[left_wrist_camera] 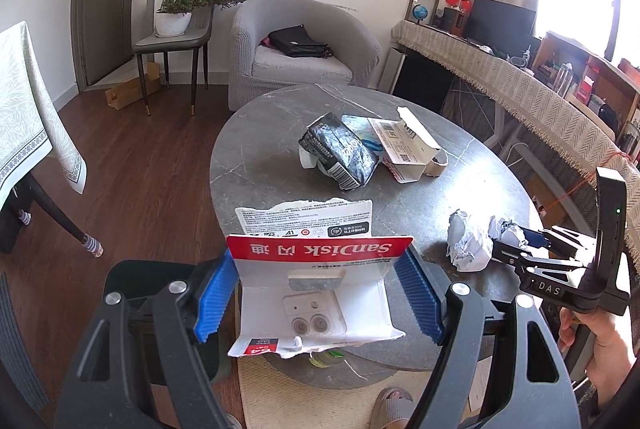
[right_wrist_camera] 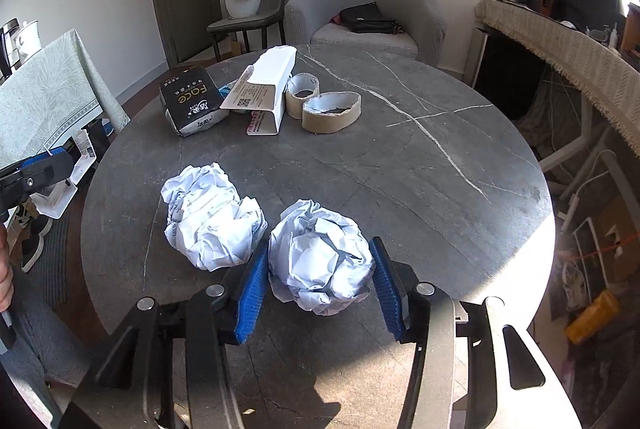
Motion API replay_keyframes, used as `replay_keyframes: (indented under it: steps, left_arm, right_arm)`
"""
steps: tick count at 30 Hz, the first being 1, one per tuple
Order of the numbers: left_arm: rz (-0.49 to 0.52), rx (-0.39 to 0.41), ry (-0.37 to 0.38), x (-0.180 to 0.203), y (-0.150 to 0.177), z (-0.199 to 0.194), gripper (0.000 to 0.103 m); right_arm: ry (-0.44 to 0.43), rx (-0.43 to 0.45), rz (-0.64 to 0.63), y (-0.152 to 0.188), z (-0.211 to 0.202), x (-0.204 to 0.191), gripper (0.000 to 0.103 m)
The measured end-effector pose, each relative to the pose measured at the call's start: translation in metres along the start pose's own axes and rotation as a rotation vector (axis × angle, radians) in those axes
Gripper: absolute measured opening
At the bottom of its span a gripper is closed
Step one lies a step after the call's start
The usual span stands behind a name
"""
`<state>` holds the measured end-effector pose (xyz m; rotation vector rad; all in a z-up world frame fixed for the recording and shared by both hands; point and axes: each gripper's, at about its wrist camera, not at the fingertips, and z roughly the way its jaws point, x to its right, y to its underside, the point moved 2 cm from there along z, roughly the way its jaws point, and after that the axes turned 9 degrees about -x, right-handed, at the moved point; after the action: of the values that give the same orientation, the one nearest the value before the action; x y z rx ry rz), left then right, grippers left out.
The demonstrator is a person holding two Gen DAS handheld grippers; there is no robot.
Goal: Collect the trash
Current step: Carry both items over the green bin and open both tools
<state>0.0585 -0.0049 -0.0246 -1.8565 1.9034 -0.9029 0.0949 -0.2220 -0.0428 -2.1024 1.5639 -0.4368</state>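
A: We start with the round grey marble bench [right_wrist_camera: 420, 165]. What do we have on it?

B: At the far side we count one black tissue pack [right_wrist_camera: 192, 101], one opened white carton [right_wrist_camera: 266, 85] and two cardboard tape cores [right_wrist_camera: 330, 111], the carton touching the nearer-left core. Nearer to us we count two crumpled paper balls.

A: And where do those sit against our right gripper [right_wrist_camera: 320, 277]?

B: The right paper ball [right_wrist_camera: 320, 261] lies directly between its blue pads [right_wrist_camera: 252, 289]. The jaws are partly closed and both pads press against the paper, so we have it clamped while it rests on the bench. The left paper ball [right_wrist_camera: 212, 217] lies just beside the left pad, outside the grip.

A: Our left gripper [left_wrist_camera: 320, 293]?

B: Its jaws stand fairly wide, clamped on one torn SanDisk card package [left_wrist_camera: 316, 293], red banner upside down, pads pressing on both edges. We hold it lifted above the near bench edge, over a black bin [left_wrist_camera: 132, 281] whose rim shows under the left finger.
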Motion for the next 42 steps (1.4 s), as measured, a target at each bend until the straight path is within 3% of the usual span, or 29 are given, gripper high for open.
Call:
replay_keyframes:
  steps: [4,13,19,28,42]
  left_arm:
    - [-0.020,0.002,-0.024,-0.020,0.003,-0.004,0.078]
    - [-0.083,-0.010,-0.085,-0.073,0.009,-0.006,0.078]
    - [-0.140,-0.049,-0.130,-0.116,0.021,0.004,0.078]
    - [-0.250,-0.157,-0.184,-0.183,0.046,0.036,0.078]
    - [-0.341,-0.346,-0.224,-0.242,0.090,0.095,0.078]
  right_arm:
    - [0.040,0.047,0.036,-0.007,-0.015,-0.001,0.046]
    - [-0.015,0.129,0.026,-0.042,-0.029,-0.039,0.046]
    - [-0.099,0.167,-0.023,-0.060,-0.034,-0.081,0.046]
    - [-0.209,0.147,-0.105,-0.077,-0.022,-0.149,0.046]
    - [-0.329,0.055,-0.244,-0.082,0.017,-0.258,0.046]
